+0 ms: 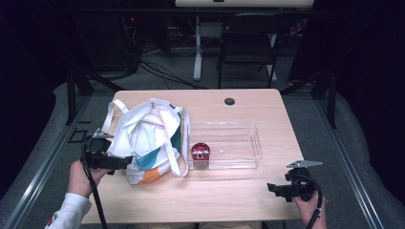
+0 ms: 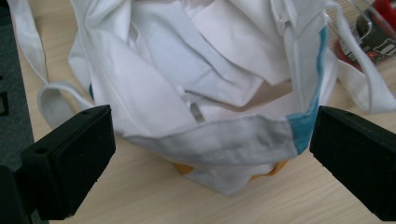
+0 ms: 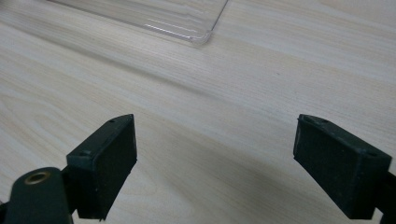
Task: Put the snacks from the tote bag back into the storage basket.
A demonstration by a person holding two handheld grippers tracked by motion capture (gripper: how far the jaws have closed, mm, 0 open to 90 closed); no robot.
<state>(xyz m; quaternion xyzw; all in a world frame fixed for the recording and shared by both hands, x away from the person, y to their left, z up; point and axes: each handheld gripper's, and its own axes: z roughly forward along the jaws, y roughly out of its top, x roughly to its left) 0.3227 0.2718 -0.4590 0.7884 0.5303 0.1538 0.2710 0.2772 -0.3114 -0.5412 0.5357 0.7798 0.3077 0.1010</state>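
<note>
A white cloth tote bag (image 1: pixel 148 140) with teal and orange patches lies crumpled on the left half of the wooden table (image 1: pixel 239 191). My left gripper (image 1: pixel 125 161) is open at the bag's near-left side; in the left gripper view the bag's grey-and-teal rim (image 2: pixel 219 140) lies between its spread jaws, untouched. A clear plastic tray (image 1: pixel 227 145) sits mid-table with a red round object (image 1: pixel 200 151) at its left end. My right gripper (image 1: pixel 272 188) is open near the front right edge, over bare wood, with the tray's corner (image 3: pixel 196 35) ahead of it.
A small dark round cap (image 1: pixel 229 101) sits in the table's far side. Behind the table stand a black folding chair (image 1: pixel 248 43) and a desk leg (image 1: pixel 197 52) with cables on the floor. Bare wood spans the front middle of the table.
</note>
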